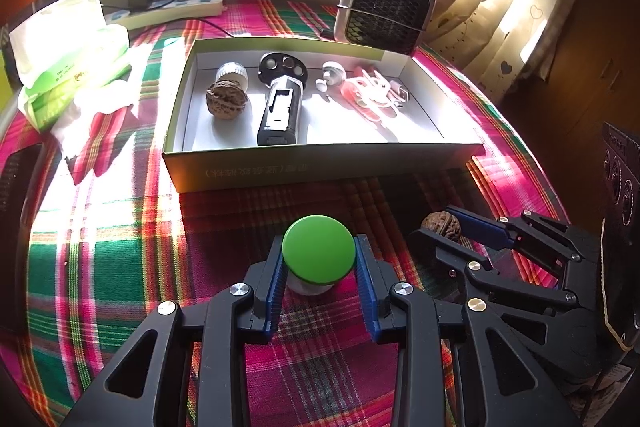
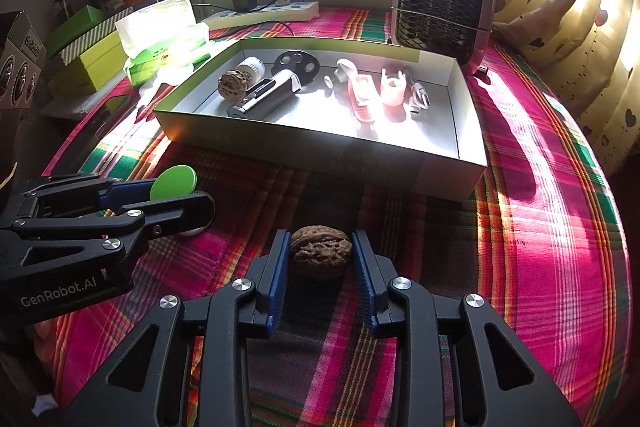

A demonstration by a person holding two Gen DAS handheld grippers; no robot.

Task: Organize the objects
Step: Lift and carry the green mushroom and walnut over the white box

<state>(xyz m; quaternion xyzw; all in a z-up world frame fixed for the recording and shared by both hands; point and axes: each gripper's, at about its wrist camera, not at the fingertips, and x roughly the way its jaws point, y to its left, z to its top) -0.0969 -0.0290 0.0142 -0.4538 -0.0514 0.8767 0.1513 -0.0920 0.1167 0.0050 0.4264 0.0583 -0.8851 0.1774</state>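
A small white jar with a green lid [image 1: 318,254] stands on the plaid cloth between the blue pads of my left gripper [image 1: 320,269], which touch its sides. It also shows in the right wrist view [image 2: 174,182]. A brown walnut [image 2: 321,251] lies on the cloth between the pads of my right gripper [image 2: 320,259], which close on it; it also shows in the left wrist view [image 1: 441,225]. Beyond both stands an open cardboard box [image 1: 320,163] holding another walnut [image 1: 226,100], a black device [image 1: 280,107], a bulb and pink and white items [image 1: 370,91].
A small fan heater [image 1: 385,9] stands behind the box. A tissue pack [image 1: 68,47] and a power strip [image 1: 168,9] lie at the back left. Green boxes [image 2: 86,55] and a speaker box [image 2: 20,67] sit off the table's left. Curtains hang at right.
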